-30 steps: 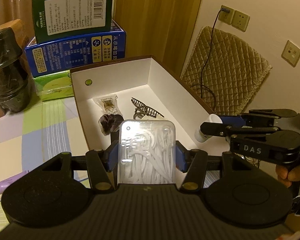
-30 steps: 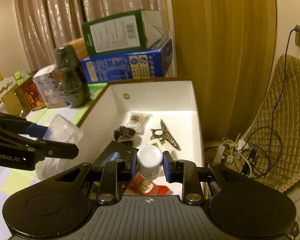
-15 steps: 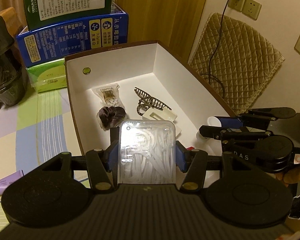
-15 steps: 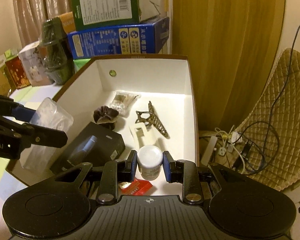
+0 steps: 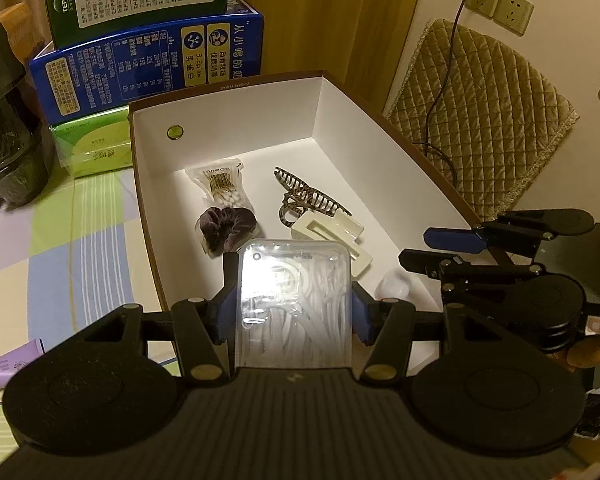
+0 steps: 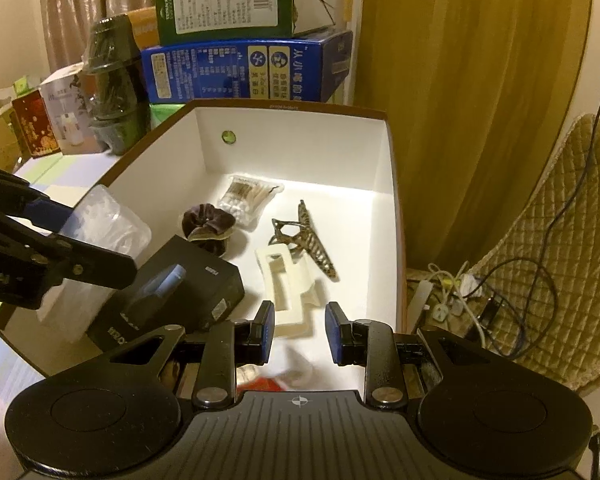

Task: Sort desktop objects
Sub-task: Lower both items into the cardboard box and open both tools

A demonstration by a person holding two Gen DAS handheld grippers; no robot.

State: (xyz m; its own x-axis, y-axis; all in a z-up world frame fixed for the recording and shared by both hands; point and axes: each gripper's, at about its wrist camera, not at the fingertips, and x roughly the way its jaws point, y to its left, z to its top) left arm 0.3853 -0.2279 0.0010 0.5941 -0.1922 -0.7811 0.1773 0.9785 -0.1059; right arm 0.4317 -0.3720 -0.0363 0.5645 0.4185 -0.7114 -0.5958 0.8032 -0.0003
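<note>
My left gripper [image 5: 294, 308] is shut on a clear floss pick case [image 5: 294, 300], held over the near end of the white-lined cardboard box [image 5: 228, 88]. From the right wrist view that case [image 6: 100, 232] hangs above a black carton [image 6: 180, 292] in the box [image 6: 292, 140]. My right gripper [image 6: 300, 334] is opening and nothing sits between its blue pads [image 6: 266, 332]. Below it a small white bottle [image 6: 296, 372] shows as a blur by a red packet, free of the pads. The left wrist view shows this gripper [image 5: 418, 246] above the bottle [image 5: 394, 286].
In the box lie a cotton swab bag [image 5: 222, 190], a dark scrunchie [image 5: 226, 230], a striped hair claw [image 5: 308, 200] and a cream clip [image 5: 332, 236]. Stacked cartons [image 5: 148, 68] and a dark bottle [image 5: 4, 132] stand behind. A purple tube [image 5: 8, 364] lies left; cables [image 6: 460, 292] right.
Both grippers have sunk closer to the box. The right jaws have parted and let go of the white bottle, which has dropped below them. The left still grips the floss case.
</note>
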